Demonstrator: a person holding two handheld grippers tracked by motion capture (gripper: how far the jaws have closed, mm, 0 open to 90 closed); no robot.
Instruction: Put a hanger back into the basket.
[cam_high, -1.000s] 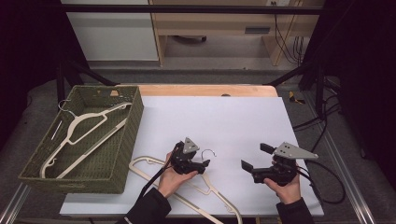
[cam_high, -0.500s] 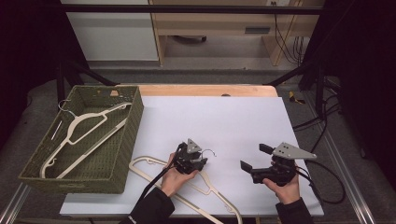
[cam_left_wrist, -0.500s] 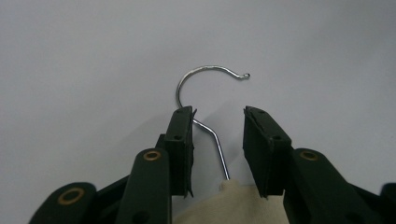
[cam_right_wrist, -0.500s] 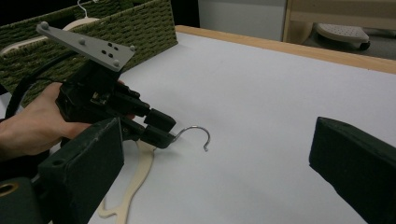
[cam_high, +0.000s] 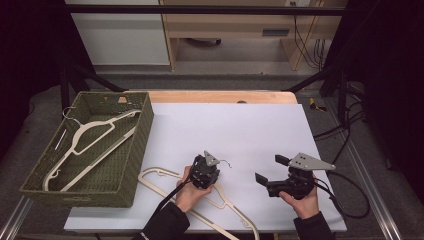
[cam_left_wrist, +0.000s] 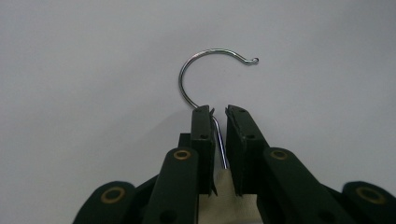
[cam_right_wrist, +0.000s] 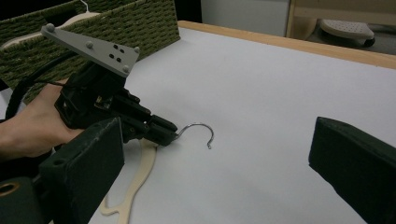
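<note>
High view: a white-topped table (cam_high: 240, 125) carried a green woven rectangular basket (cam_high: 135, 150) at its left, one cream wooden coat hanger (cam_high: 87, 137) already lying inside it. A second cream wooden coat hanger with a silver wire hook (cam_high: 165, 176) lay flat on the table near the person's edge, just right of the basket.

The left gripper (cam_high: 211, 170) bore down on this hanger's neck. In the left gripper view its jaws stood nearly together around the thin wire stem of the hook (cam_left_wrist: 218, 144), a sliver of daylight showing on either side (whether the pads truly pinched the wire could not be told). The right gripper (cam_high: 270, 170) waited well apart at the table's right, jaws spread wide and empty, as the right gripper view confirmed.

The step in hand appeared to be the grasp: securing the hanger by its hook stem before carrying it to the basket. The next move likely called for a firm bite on so thin a wire, then a lift clear of the basket wall, since the long body would swing if held loosely.

Against the picture a second earlier, the left hand had edged slightly toward the hook and its jaws had just been closing around the stem; the right hand, the basket and both hangers sat as before.
</note>
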